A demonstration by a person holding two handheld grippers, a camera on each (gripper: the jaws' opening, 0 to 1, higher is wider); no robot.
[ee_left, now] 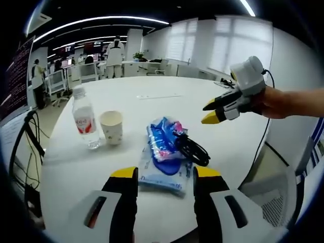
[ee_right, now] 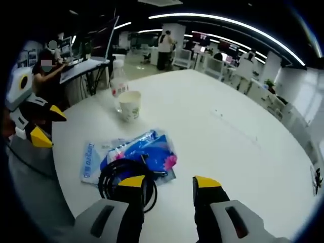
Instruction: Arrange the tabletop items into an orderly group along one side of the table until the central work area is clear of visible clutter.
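On the white round table (ee_left: pixel 167 101), near the edge closest to both cameras, lies a heap of soft packets: a flat pale-blue plastic packet (ee_left: pixel 163 174) with printed text, and on top of it a crinkled, glossy blue wrapper (ee_left: pixel 164 139) with pink and white patches. A coil of black cable (ee_left: pixel 192 148) rests against the wrapper; in the right gripper view the loop (ee_right: pixel 124 179) overlaps the blue wrapper (ee_right: pixel 144 152) and its lower part is hidden behind that view's own jaw.

Just beside the heap stands a paper cup (ee_left: pixel 112 127), cream with a faint pattern, upright, open top; its inside cannot be made out. Touching or nearly touching it is a clear plastic water bottle (ee_left: pixel 84 121), upright, white cap on, red label; the liquid level is hard to tell. In the right gripper view the cup (ee_right: pixel 129 105) stands in front of the bottle (ee_right: pixel 118 86), which it partly hides.

Left gripper (ee_left: pixel 164 174): jaws spread, yellow tips apart, nothing between them, hovering over the near end of the pale packet. Right gripper (ee_right: pixel 169 183): jaws also spread and empty, above the cable. In the left gripper view the right gripper (ee_left: pixel 213 111) is held in a hand (ee_left: pixel 276 101), raised above the table.

Background: office desks, chairs, people standing, blurred.
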